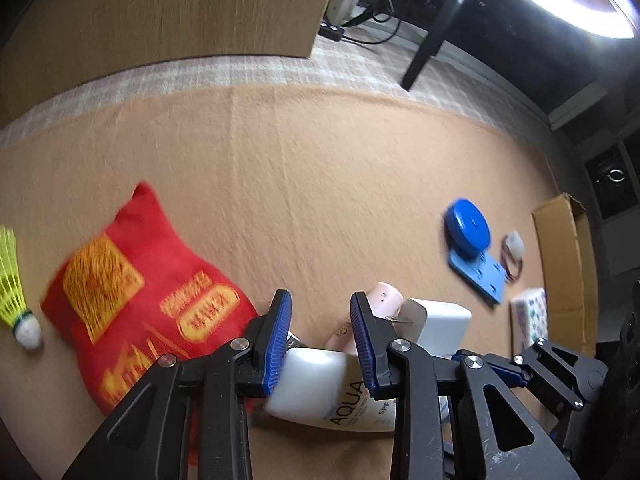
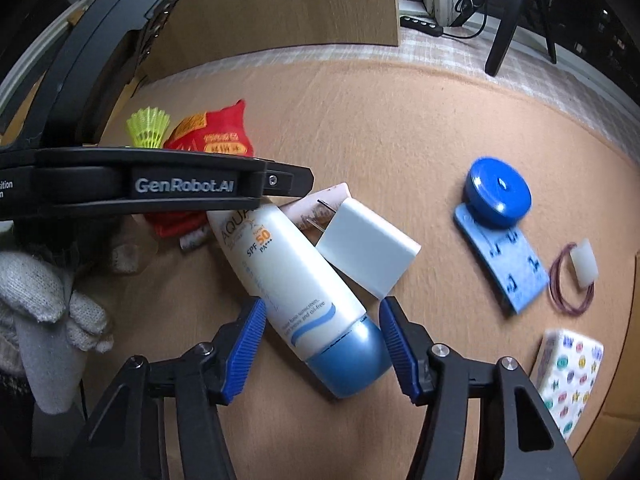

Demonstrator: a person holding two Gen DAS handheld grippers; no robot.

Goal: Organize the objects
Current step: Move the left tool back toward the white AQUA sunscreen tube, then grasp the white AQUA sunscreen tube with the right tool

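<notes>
A white sunscreen tube (image 2: 288, 276) with a blue cap lies on the tan mat, and also shows in the left wrist view (image 1: 320, 392). My right gripper (image 2: 322, 320) is open, its jaws on either side of the tube near the cap. My left gripper (image 1: 320, 320) is open, above the tube's other end; its body (image 2: 160, 188) crosses the right wrist view. A white charger plug (image 2: 366, 248) and a pink tube (image 2: 316, 206) lie against the sunscreen. A red pouch (image 1: 140, 312) and a yellow shuttlecock (image 1: 16, 288) lie to the left.
A blue tape measure on a blue plate (image 2: 500, 232), a white connector with a wire loop (image 2: 582, 268) and a patterned tissue pack (image 2: 568, 376) lie to the right. A cardboard box (image 1: 564, 264) stands at the right edge. A wooden panel (image 1: 180, 12) stands behind the mat.
</notes>
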